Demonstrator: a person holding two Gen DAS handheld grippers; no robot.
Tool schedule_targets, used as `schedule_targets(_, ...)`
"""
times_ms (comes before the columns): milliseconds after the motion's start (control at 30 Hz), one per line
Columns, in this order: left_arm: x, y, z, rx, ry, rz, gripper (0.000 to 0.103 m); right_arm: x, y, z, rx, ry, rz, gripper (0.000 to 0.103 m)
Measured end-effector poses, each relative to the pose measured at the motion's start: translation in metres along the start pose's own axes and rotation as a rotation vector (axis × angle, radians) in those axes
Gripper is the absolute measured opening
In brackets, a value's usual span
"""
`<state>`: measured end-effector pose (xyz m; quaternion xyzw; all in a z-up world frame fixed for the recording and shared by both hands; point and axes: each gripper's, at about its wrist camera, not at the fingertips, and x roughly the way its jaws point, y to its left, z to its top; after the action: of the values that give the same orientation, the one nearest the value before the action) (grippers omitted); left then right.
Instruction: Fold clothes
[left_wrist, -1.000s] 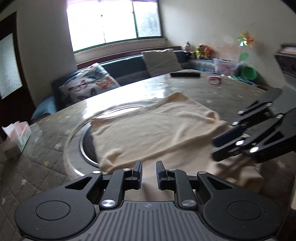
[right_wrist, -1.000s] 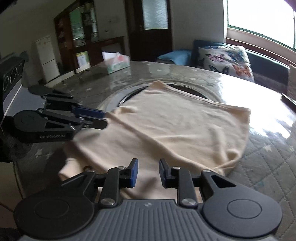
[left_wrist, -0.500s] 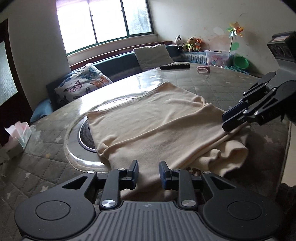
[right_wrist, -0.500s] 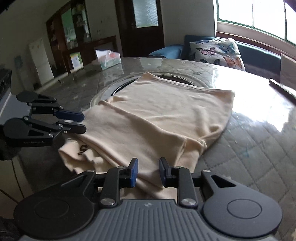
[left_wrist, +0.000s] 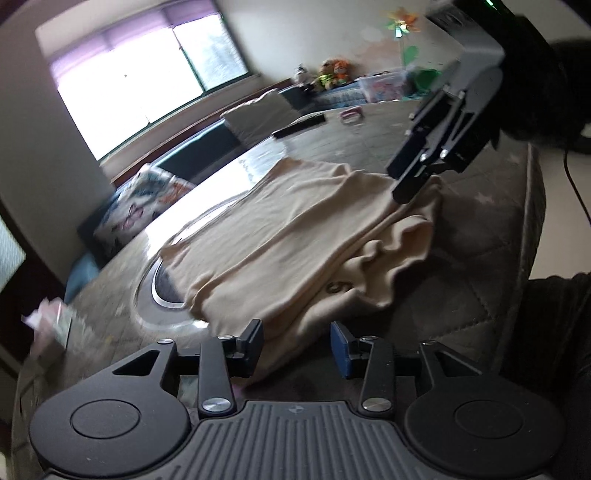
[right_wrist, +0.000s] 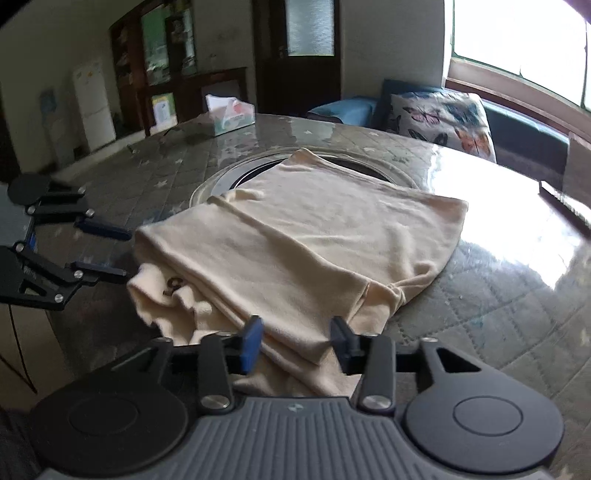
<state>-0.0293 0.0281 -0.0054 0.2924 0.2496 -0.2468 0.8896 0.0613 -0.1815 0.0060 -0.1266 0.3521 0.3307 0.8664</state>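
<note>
A cream garment (left_wrist: 295, 229) (right_wrist: 314, 236) lies folded in layers on the round table (right_wrist: 498, 295), its bunched edge toward me. My left gripper (left_wrist: 297, 343) hovers at the garment's near left corner. Its jaws are opening and the cloth edge lies loose below the gap, untouched by the pads. In the right wrist view the left gripper (right_wrist: 125, 253) sits just left of the bunched edge. My right gripper (right_wrist: 295, 339) is opening over the near right fold, pads clear of the cloth. In the left wrist view the right gripper (left_wrist: 406, 184) appears side-on above the far corner.
A recessed round ring (right_wrist: 229, 177) in the table lies partly under the garment. A tissue box (right_wrist: 231, 118) stands at the far side, a dark remote (left_wrist: 299, 125) and a small pink item (left_wrist: 351, 114) at another edge. A butterfly cushion (right_wrist: 443, 118) lies on the bench beyond.
Both pairs of jaws have spread wider. The left wrist view has rolled and shifted sideways. The garment's near edge, earlier by the narrow jaws, now rests bunched on the table.
</note>
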Motion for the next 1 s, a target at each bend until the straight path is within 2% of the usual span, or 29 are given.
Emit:
schedule_targets(100,0.007,-0.007,0.003,0.028,-0.019,-0.007,0.042,-0.004,0.008,-0.001,-0.052,0.003,0.008,0.043)
schedule_targets(133,0.008,-0.008,0.004,0.031,-0.027,-0.01,0.038,-0.006,0.011,-0.001,-0.073,0.003,0.009,0.044)
schedule_targets(167,0.009,-0.008,0.004,0.03,-0.036,-0.018,0.028,-0.008,0.013,-0.002,-0.094,0.005,0.01,0.046)
schedule_targets(233,0.009,-0.005,0.007,0.014,-0.05,-0.021,0.023,-0.01,0.018,-0.003,-0.133,0.011,0.009,0.048)
schedule_targets(300,0.007,0.003,0.01,-0.022,-0.065,-0.028,0.013,-0.014,0.023,-0.005,-0.176,0.013,0.012,0.052)
schedule_targets(433,0.009,0.028,0.022,-0.147,-0.087,-0.043,0.011,-0.016,0.035,-0.007,-0.267,0.001,0.034,0.061)
schedule_targets(700,0.021,0.061,0.04,-0.288,-0.101,-0.08,0.01,0.009,0.045,-0.01,-0.359,-0.024,0.004,0.062)
schedule_targets(833,0.025,0.066,0.041,-0.292,-0.095,-0.063,0.01,0.017,0.043,-0.013,-0.369,-0.02,-0.021,0.051)
schedule_targets(900,0.027,0.067,0.038,-0.297,-0.081,-0.053,0.01,0.018,0.039,-0.012,-0.346,-0.015,-0.015,0.038)
schedule_targets(933,0.026,0.067,0.035,-0.297,-0.078,-0.052,0.01,0.019,0.037,-0.01,-0.327,-0.01,-0.008,0.028)
schedule_targets(1000,0.024,0.066,0.031,-0.295,-0.073,-0.05,0.013,0.018,0.031,-0.007,-0.29,-0.004,0.001,0.021)
